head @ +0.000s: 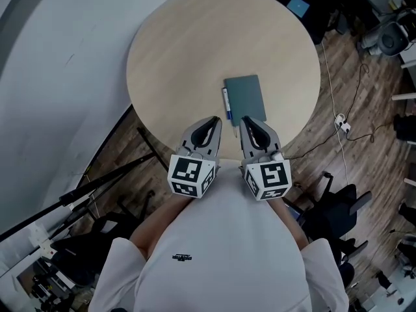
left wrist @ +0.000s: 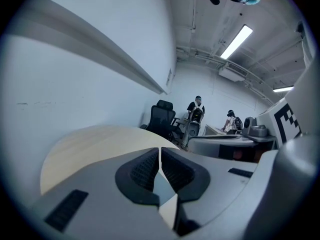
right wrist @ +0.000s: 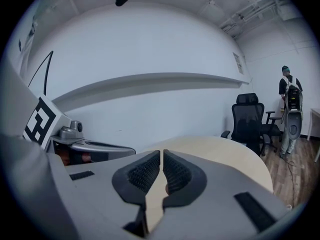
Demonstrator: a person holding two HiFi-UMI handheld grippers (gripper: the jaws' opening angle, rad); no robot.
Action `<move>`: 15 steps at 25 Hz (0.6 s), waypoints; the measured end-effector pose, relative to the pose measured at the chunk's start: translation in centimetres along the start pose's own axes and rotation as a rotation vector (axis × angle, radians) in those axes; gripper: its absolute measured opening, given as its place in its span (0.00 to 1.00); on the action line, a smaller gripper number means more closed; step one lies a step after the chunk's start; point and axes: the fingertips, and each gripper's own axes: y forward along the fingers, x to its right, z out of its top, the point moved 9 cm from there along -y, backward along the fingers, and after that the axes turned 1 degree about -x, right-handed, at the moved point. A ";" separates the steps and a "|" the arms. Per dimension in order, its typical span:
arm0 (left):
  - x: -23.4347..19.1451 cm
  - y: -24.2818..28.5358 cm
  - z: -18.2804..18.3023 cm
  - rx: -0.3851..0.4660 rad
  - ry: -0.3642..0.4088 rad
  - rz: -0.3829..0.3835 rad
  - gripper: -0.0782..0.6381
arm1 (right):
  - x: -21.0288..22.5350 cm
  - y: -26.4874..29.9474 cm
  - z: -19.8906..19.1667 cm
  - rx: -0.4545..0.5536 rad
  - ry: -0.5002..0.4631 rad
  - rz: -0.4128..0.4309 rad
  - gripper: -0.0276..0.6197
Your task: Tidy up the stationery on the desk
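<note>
A dark teal notebook (head: 246,97) lies on the round wooden table (head: 182,57), near its front edge. Along the notebook's left side rests a blue and white pen (head: 227,106). Both grippers hover side by side at the table's near edge, just short of the notebook. My left gripper (head: 217,121) is shut with nothing between its pads (left wrist: 145,170). My right gripper (head: 246,120) is also shut and empty, its pads (right wrist: 177,173) nearly touching. Neither gripper view shows the notebook or pen; both look over the tabletop toward the wall.
A curved white wall (head: 58,57) runs left of the table. Black tripod legs (head: 97,184) and a dark office chair (head: 335,210) stand on the wooden floor, with white cables (head: 338,119) at the right. Another chair (right wrist: 248,116) and people (left wrist: 196,111) are farther off.
</note>
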 end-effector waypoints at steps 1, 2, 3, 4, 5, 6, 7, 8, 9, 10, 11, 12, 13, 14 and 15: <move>-0.1 -0.1 0.1 0.013 0.003 0.003 0.15 | -0.1 0.0 -0.1 0.004 -0.006 0.003 0.11; -0.2 -0.1 0.2 0.022 0.006 0.008 0.15 | -0.2 0.0 -0.1 0.006 -0.012 0.006 0.11; -0.2 0.0 0.3 0.027 0.010 0.013 0.15 | -0.2 0.0 -0.1 0.009 -0.017 0.008 0.11; -0.2 0.1 0.3 0.028 0.013 0.015 0.15 | -0.2 -0.1 -0.1 0.011 -0.021 0.008 0.10; -0.1 0.1 0.3 0.026 0.016 0.015 0.15 | 0.0 -0.1 -0.1 0.013 -0.024 0.007 0.10; 0.1 0.2 0.3 0.023 0.020 0.013 0.15 | 0.2 -0.2 0.0 0.014 -0.024 0.003 0.10; 0.3 0.3 0.3 0.021 0.025 0.011 0.15 | 0.4 -0.3 0.0 0.017 -0.020 -0.001 0.10; 0.5 0.3 0.4 0.020 0.030 0.008 0.15 | 0.6 -0.4 0.1 0.020 -0.015 -0.004 0.10; 0.6 0.4 0.4 0.020 0.033 0.006 0.15 | 0.8 -0.4 0.1 0.023 -0.007 -0.005 0.10; 0.7 0.5 0.4 0.019 0.035 0.004 0.15 | 0.9 -0.5 0.1 0.026 0.004 -0.004 0.10; 0.7 0.5 0.4 0.017 0.034 0.002 0.15 | 1.0 -0.4 0.0 0.027 0.020 -0.001 0.10; 0.7 0.5 0.3 0.015 0.033 0.001 0.15 | 1.1 -0.4 -0.1 0.026 0.037 0.004 0.10; 0.7 0.4 0.3 0.014 0.032 0.000 0.15 | 1.2 -0.3 -0.1 0.024 0.048 0.009 0.10; 0.8 0.4 0.3 0.013 0.031 -0.002 0.15 | 1.2 -0.3 -0.2 0.021 0.053 0.016 0.10; 1.0 0.3 0.3 0.011 0.031 -0.005 0.15 | 1.2 -0.3 -0.2 0.017 0.054 0.028 0.10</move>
